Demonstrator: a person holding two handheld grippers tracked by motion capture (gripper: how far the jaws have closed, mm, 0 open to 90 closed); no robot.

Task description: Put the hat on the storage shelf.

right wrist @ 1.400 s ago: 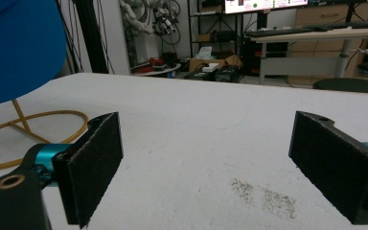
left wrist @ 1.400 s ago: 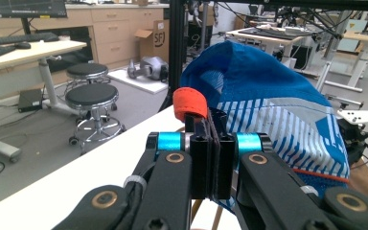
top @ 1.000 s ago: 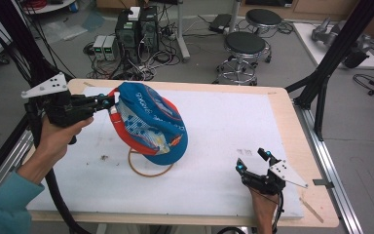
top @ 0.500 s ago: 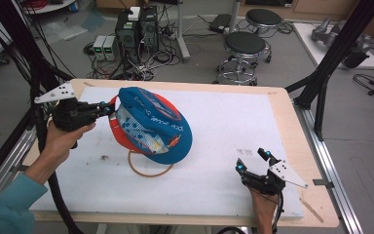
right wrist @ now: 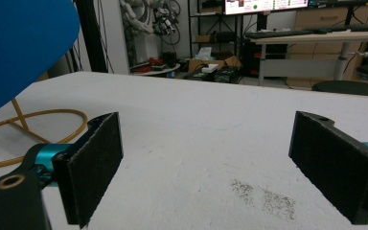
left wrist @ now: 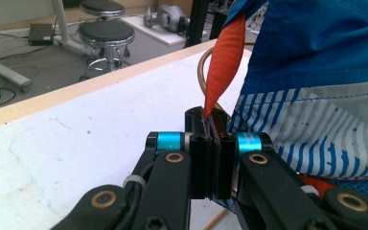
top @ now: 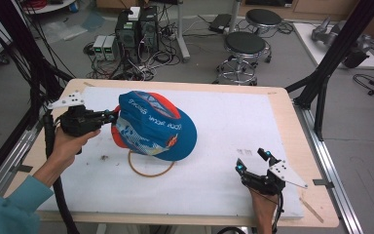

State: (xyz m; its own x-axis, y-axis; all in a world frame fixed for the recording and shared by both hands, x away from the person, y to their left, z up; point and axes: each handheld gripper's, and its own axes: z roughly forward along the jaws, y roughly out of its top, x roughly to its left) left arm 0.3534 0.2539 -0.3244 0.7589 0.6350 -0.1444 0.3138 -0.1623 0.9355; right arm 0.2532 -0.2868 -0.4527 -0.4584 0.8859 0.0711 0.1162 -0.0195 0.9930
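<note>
My right gripper [top: 254, 160] rested at the near right of the table [top: 233, 117] with its jaws spread wide and nothing between them. Farther left, my left gripper [top: 113, 116] pinched the orange edge of the blue cap [top: 156, 127], which sat over a brass wire stand [top: 151, 168].

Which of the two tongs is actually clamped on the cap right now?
The left tongs, at the table's left edge, pinching the cap by its orange rim. The right tongs stand open, holding nothing.

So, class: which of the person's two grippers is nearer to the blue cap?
Left. The left gripper is shut on the orange edge of the blue cap, at the cap's left side. The right gripper rests open, apart from the cap, near the table's front right.
</note>
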